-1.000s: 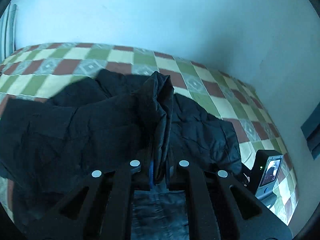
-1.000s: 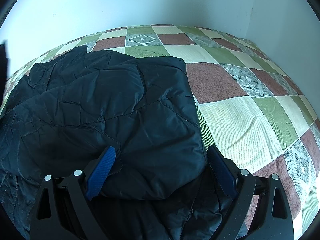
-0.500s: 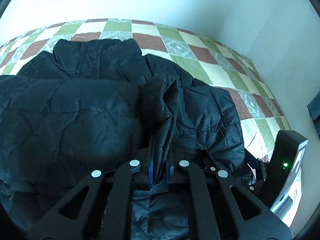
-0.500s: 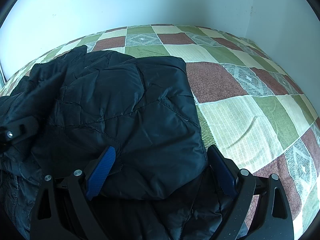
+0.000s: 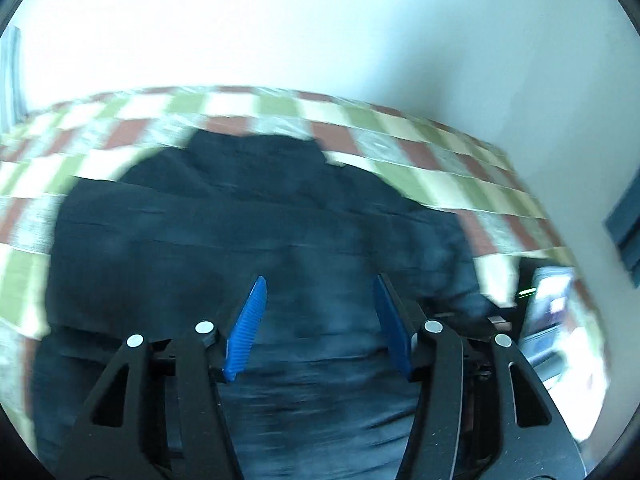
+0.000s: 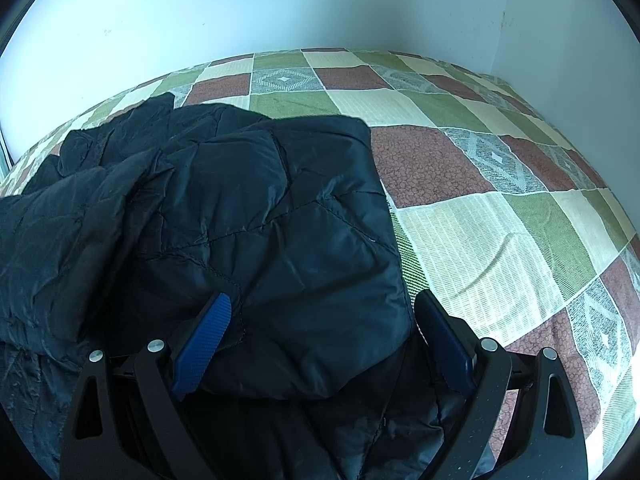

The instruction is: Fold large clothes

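Black jacket (image 5: 260, 240) lies flat; collar end points toward wall (image 5: 320, 20).

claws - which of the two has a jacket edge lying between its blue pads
The right claw: a folded edge of the dark jacket lies between its open pads. The left claw, just opened, hovers over flat fabric.

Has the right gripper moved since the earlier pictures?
No. In its own view the right gripper sits in the same place against the checked bedcover and the jacket; its jaws stand open as before.
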Action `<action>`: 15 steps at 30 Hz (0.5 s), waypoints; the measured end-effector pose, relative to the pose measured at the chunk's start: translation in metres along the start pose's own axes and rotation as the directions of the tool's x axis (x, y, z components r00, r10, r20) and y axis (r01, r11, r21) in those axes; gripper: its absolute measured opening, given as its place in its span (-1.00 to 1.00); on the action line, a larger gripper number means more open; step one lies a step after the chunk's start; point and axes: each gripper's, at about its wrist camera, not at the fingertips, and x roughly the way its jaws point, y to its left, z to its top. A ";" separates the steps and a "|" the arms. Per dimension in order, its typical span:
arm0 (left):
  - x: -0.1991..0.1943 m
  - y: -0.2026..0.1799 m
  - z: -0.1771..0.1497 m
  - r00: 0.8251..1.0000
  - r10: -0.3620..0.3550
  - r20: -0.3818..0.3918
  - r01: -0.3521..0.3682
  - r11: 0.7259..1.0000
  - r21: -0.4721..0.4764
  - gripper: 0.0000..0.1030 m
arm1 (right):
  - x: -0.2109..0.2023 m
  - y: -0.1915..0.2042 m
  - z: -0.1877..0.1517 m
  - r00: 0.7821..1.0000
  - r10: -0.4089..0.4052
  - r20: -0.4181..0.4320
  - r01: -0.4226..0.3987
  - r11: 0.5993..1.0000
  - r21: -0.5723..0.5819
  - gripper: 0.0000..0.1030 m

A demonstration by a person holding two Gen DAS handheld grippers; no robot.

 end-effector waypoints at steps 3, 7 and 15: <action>-0.016 0.050 -0.003 0.990 0.141 0.032 -0.140 0.990 -0.021 0.08 | -0.017 0.002 0.003 1.000 -0.020 0.015 0.021 1.000 -0.018 0.78; -0.028 0.117 -0.007 0.957 0.287 0.035 -0.283 0.955 -0.093 0.08 | -0.057 0.015 0.013 0.997 -0.004 0.073 0.007 0.999 -0.034 0.78; -0.022 0.182 -0.019 0.928 0.371 -0.024 -0.369 0.912 -0.177 0.08 | -0.041 0.076 0.033 0.978 0.209 -0.014 -0.210 0.977 -0.033 0.78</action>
